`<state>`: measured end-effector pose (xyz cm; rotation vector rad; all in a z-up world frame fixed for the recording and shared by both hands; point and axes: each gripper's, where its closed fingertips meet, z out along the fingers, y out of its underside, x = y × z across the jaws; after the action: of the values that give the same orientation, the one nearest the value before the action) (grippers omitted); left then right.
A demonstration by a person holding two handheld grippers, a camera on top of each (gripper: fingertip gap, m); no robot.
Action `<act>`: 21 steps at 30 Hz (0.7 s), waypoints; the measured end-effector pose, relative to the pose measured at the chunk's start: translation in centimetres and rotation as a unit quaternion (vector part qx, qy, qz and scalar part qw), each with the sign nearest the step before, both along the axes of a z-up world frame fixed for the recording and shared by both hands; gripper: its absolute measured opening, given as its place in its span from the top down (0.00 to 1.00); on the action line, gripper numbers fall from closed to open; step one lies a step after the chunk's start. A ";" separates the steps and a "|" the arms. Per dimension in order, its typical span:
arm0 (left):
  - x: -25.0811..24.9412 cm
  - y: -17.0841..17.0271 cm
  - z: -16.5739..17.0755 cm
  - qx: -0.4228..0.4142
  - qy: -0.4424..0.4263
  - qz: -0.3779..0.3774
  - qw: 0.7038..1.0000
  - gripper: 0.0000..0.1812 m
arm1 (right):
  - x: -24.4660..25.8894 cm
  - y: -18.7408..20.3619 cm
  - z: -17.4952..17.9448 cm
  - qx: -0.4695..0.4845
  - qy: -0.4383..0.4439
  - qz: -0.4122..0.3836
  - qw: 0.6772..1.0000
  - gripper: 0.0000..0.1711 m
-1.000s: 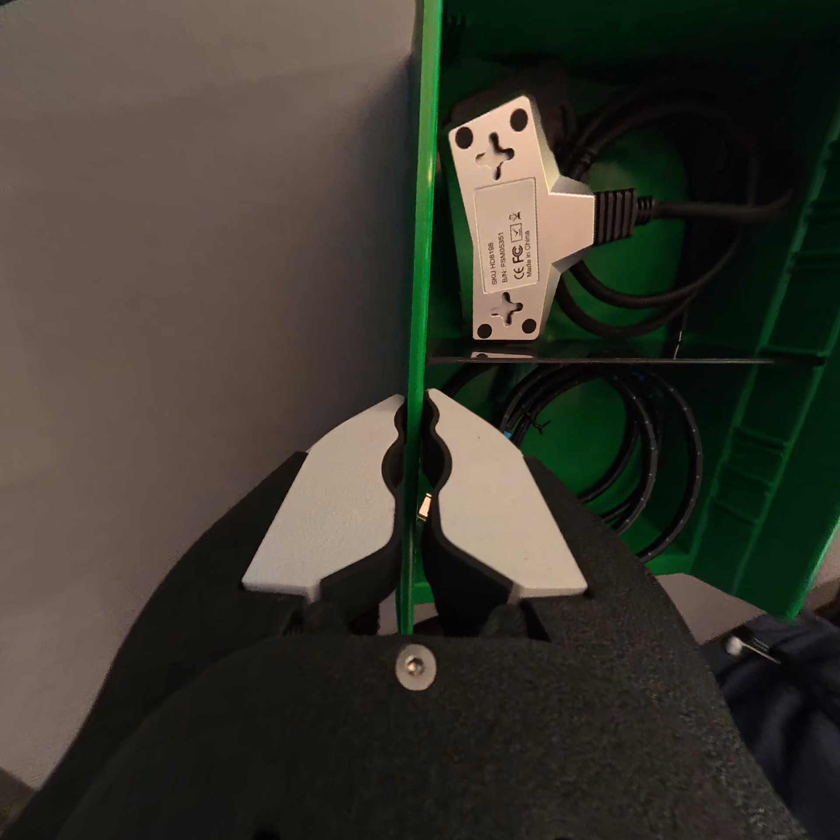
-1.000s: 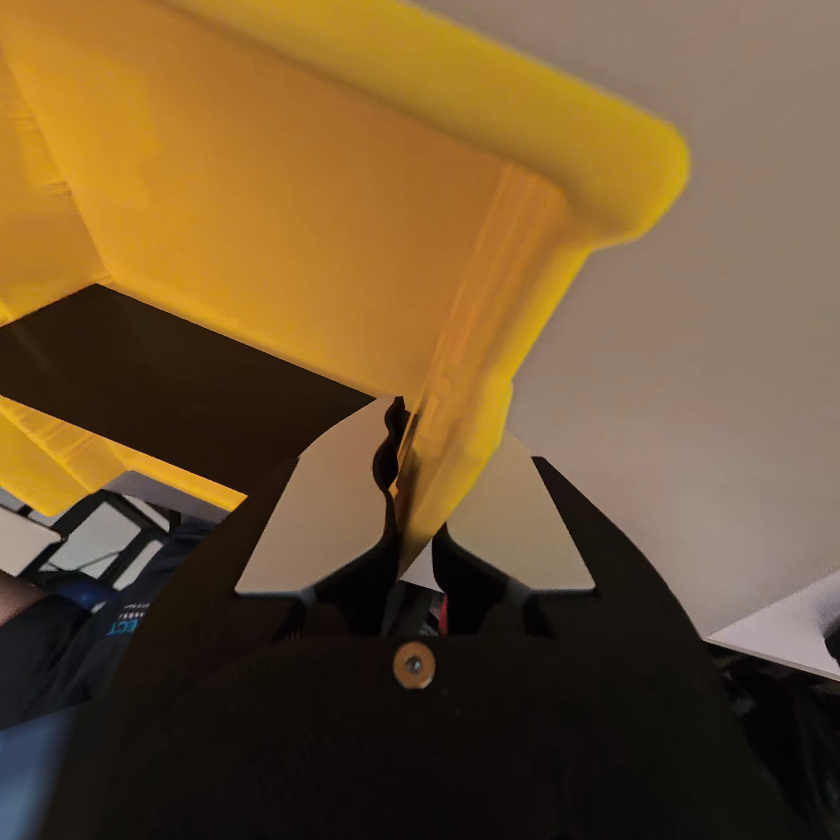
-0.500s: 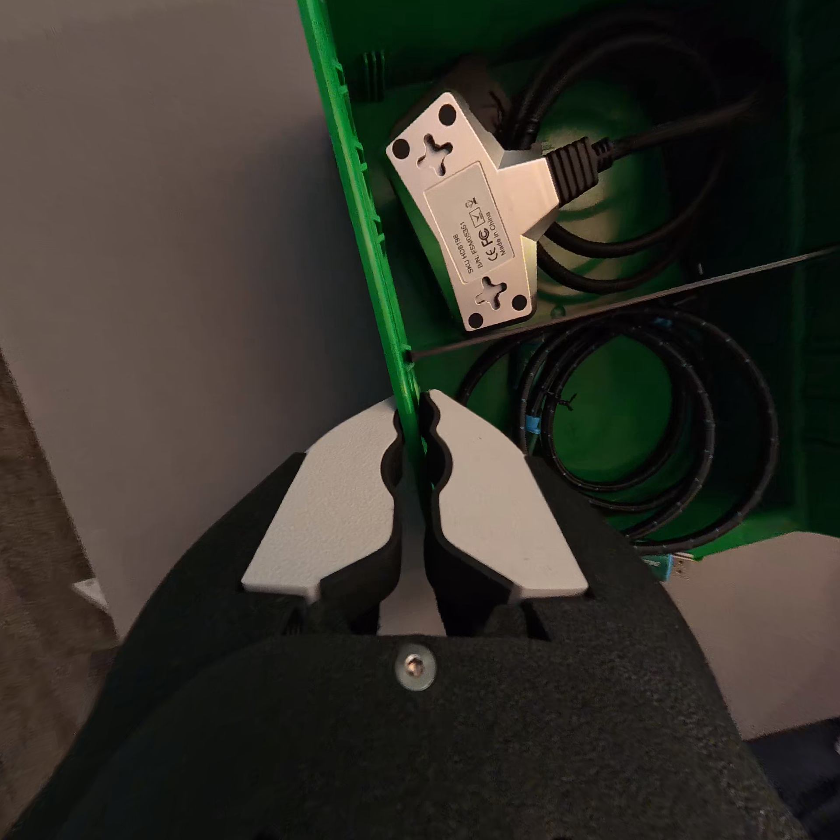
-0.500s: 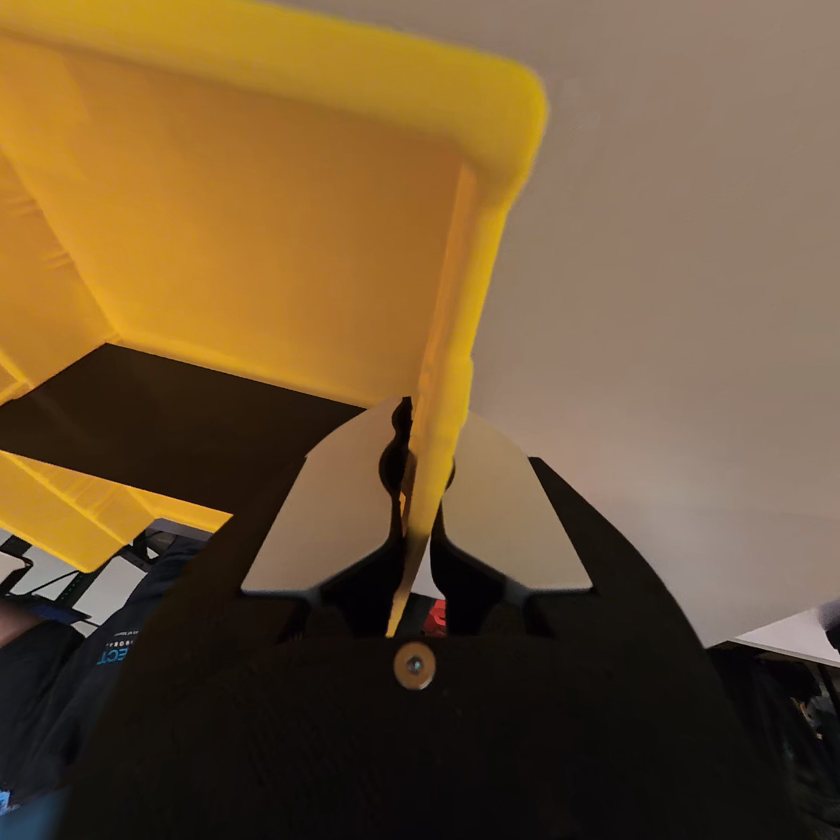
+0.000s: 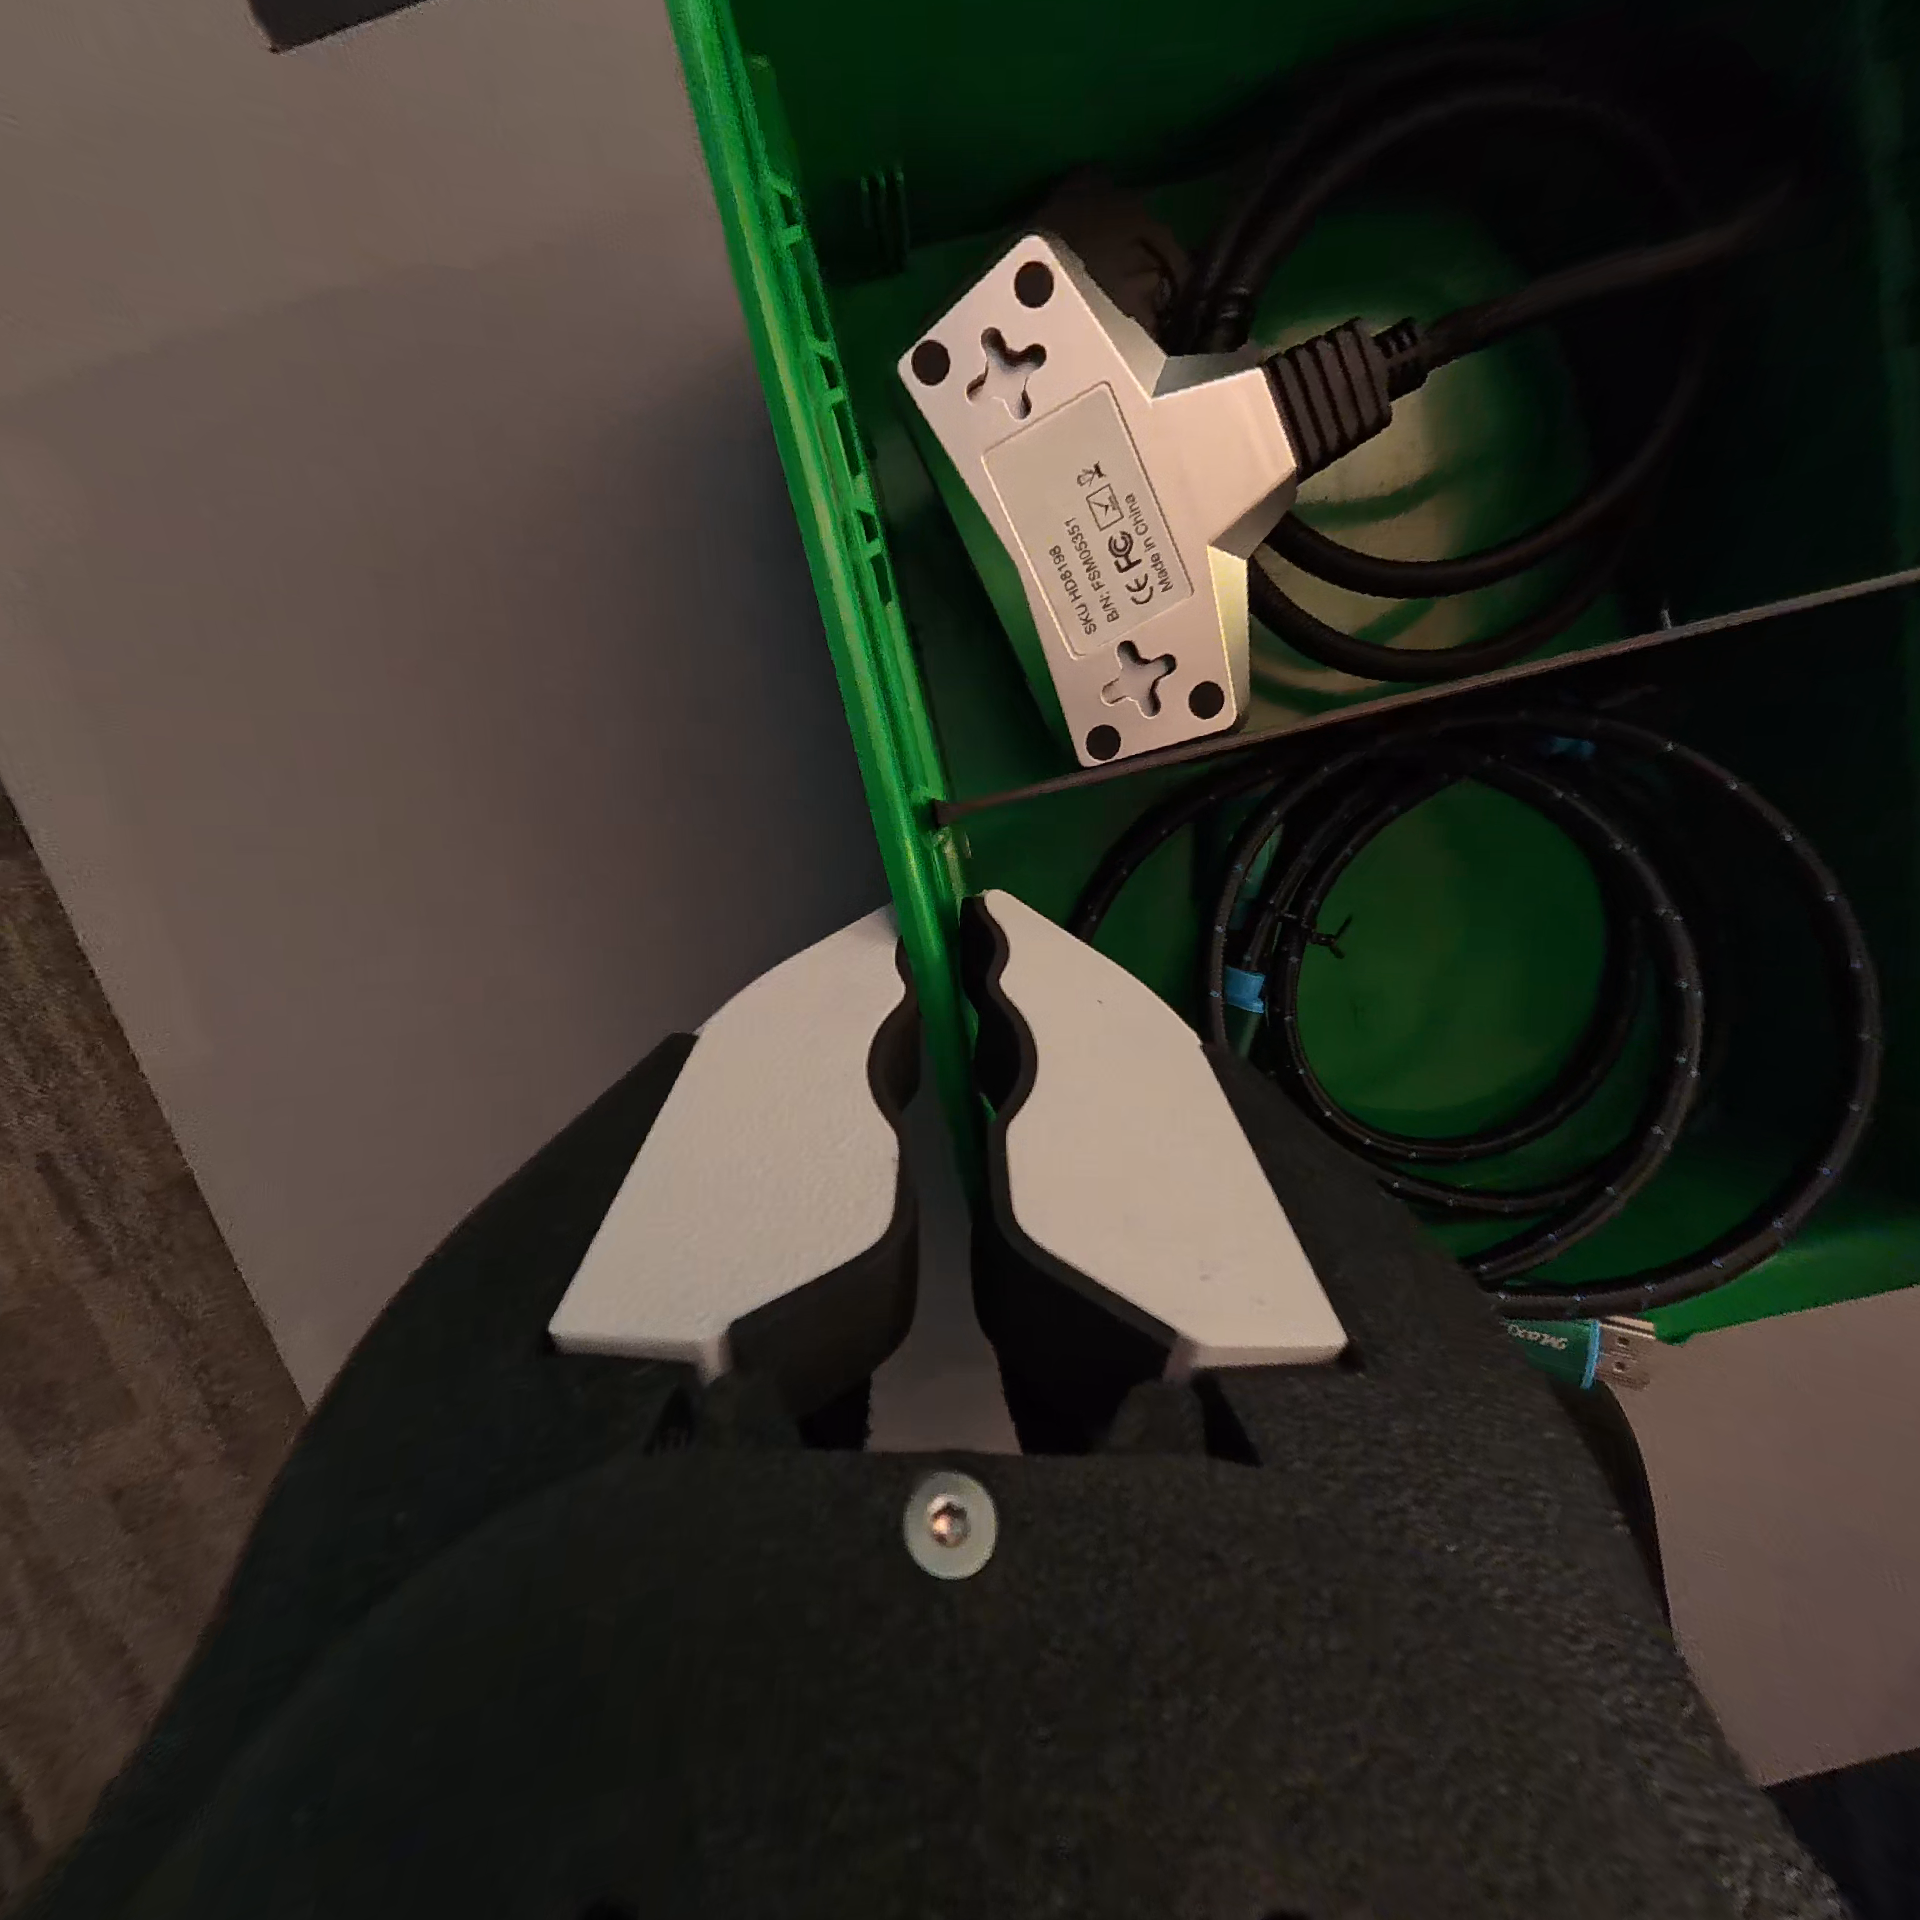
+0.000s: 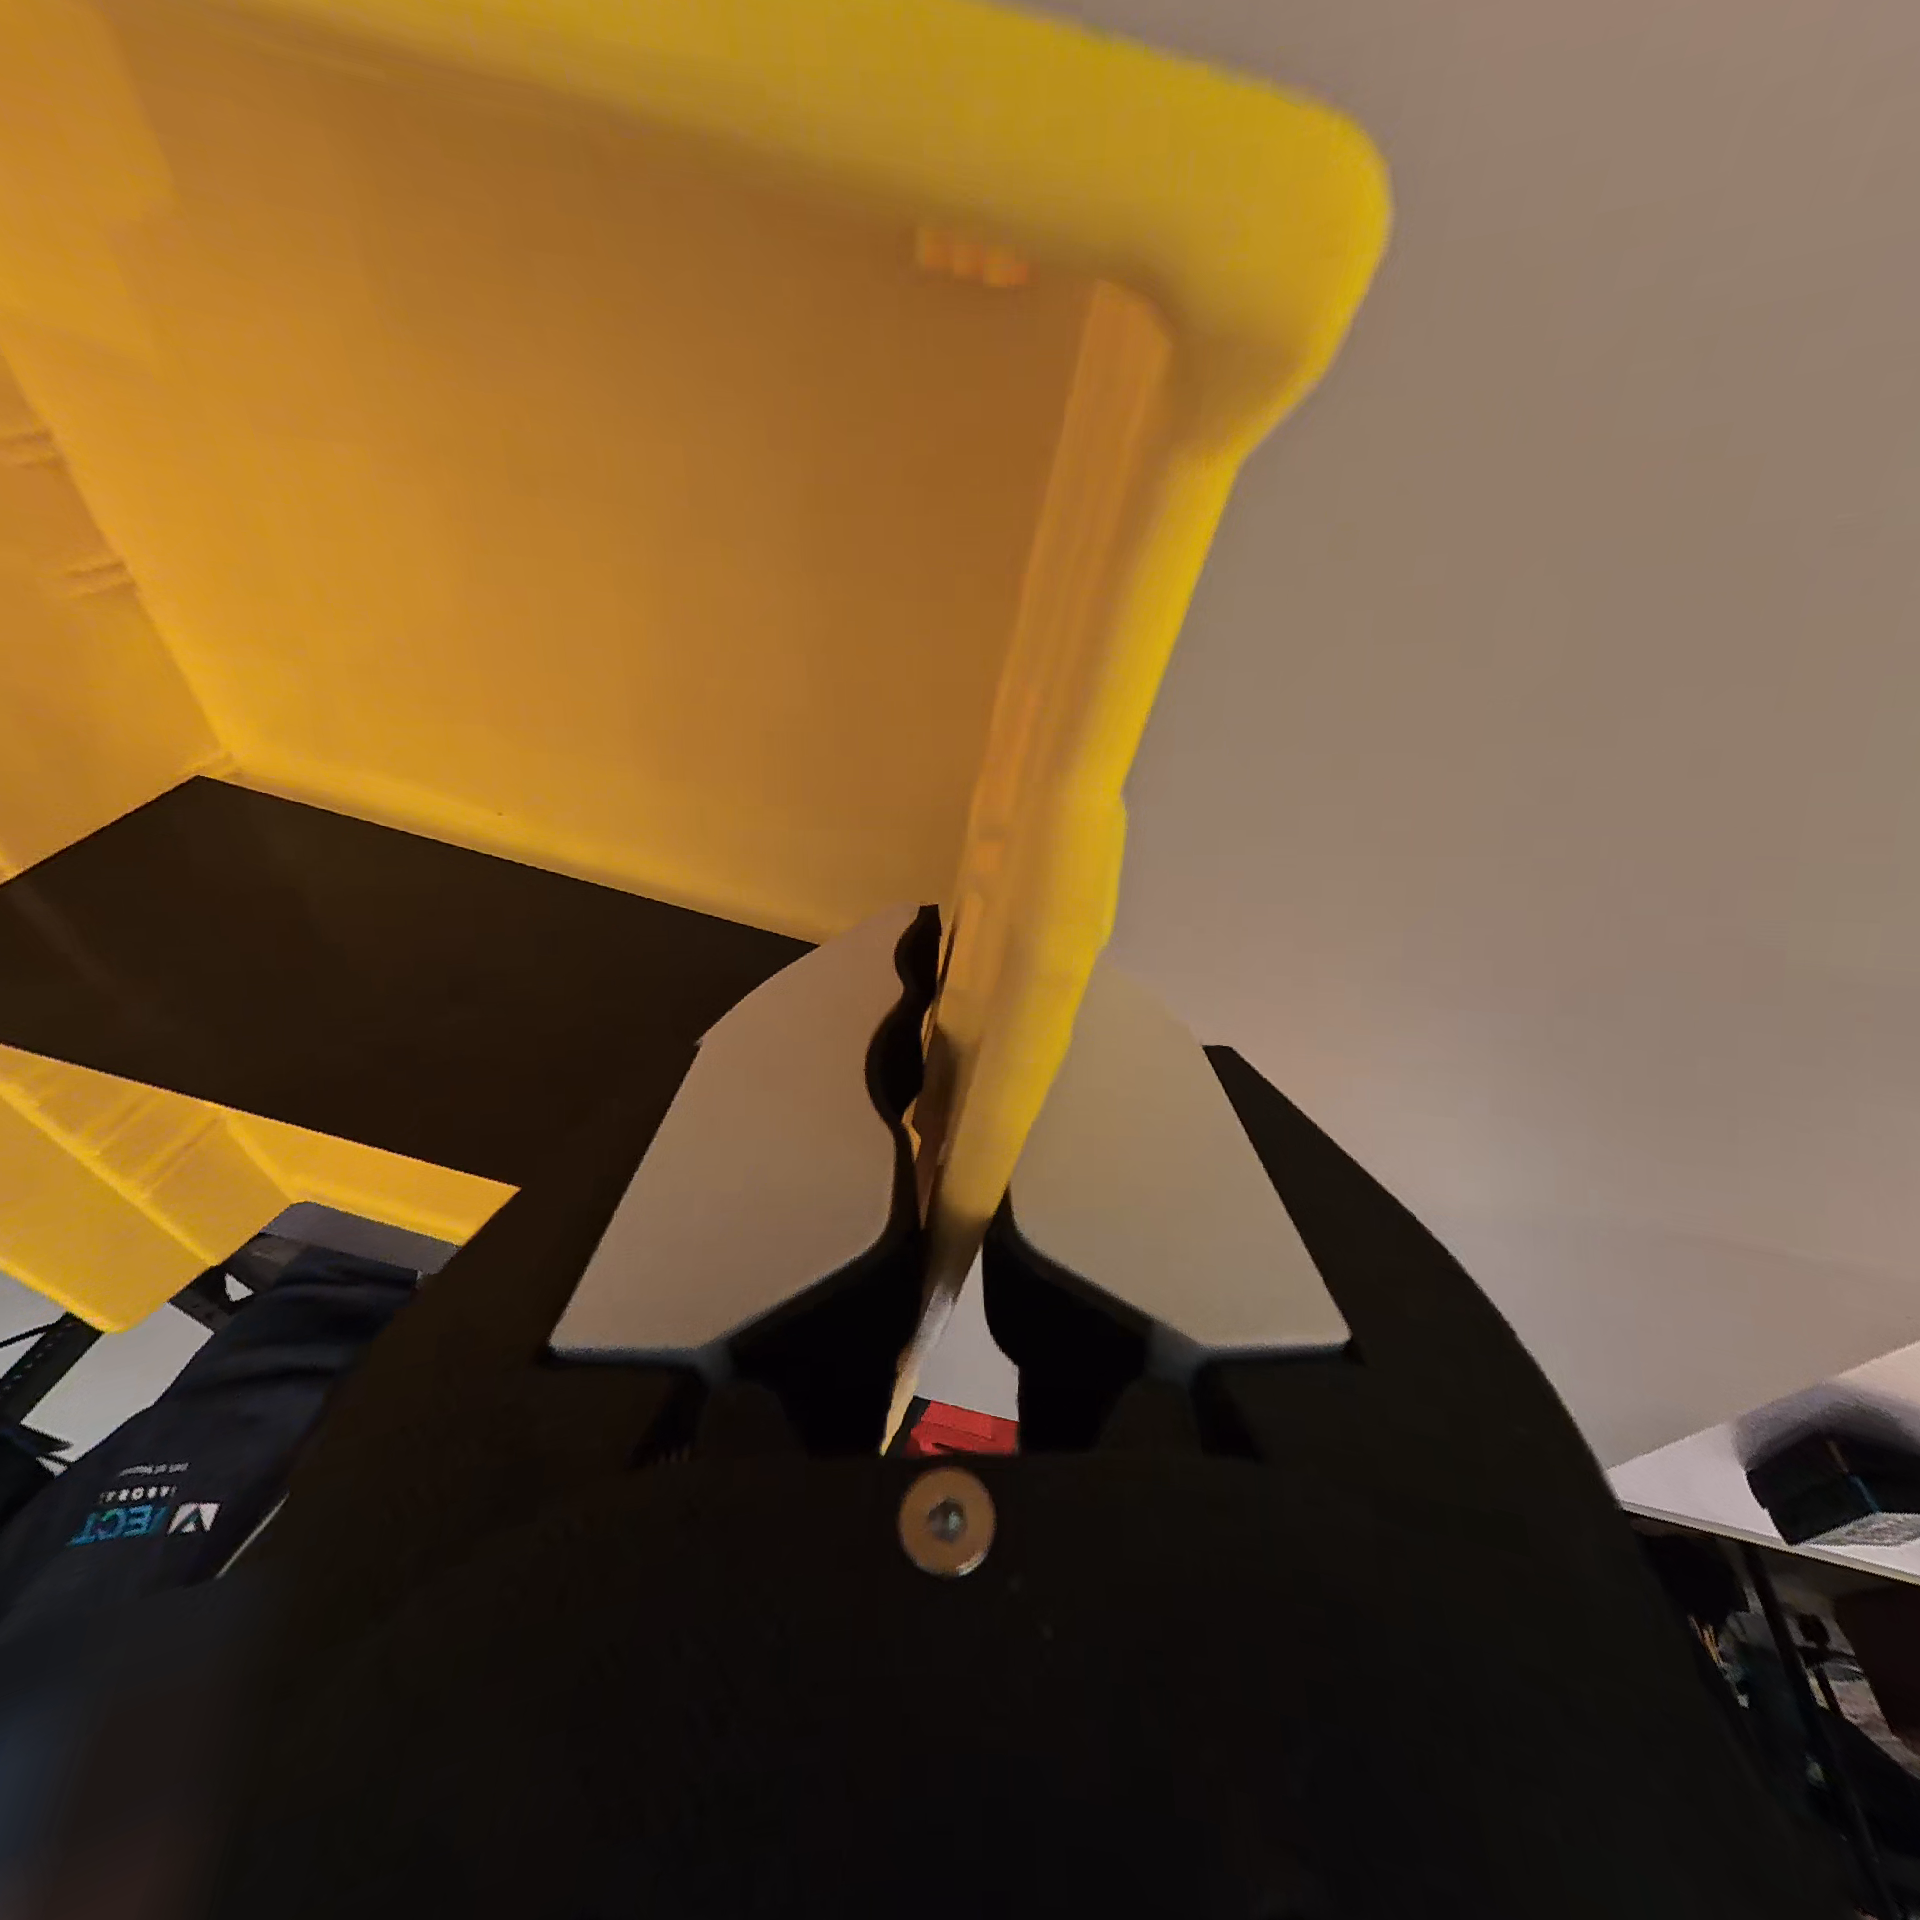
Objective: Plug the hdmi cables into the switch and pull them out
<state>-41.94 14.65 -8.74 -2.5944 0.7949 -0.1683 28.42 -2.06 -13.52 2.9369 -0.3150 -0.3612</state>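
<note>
Left wrist view: left tongs clamp the green bin wall.

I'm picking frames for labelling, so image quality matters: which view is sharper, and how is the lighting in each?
Left wrist view: sharp but dim; the switch and coiled cables read clearly in the green bin, its far corners in deep shadow, and straight edges bow from the wide lens. Right wrist view: motion-blurred, the yellow bin has smeared edges under warm light.

Green bin open-topped, black divider splitting it, coiled cables filling floor
</note>
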 end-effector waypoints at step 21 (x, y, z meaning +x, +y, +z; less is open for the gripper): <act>-0.5 -0.6 -0.1 0.001 -0.016 0.052 0.999 0.97 | 2.2 0.0 0.1 0.080 -0.020 0.040 0.996 0.92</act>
<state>-42.39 14.03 -8.81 -2.6179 0.6475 -0.1768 30.60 -2.10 -13.45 3.1052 -0.1798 -0.3325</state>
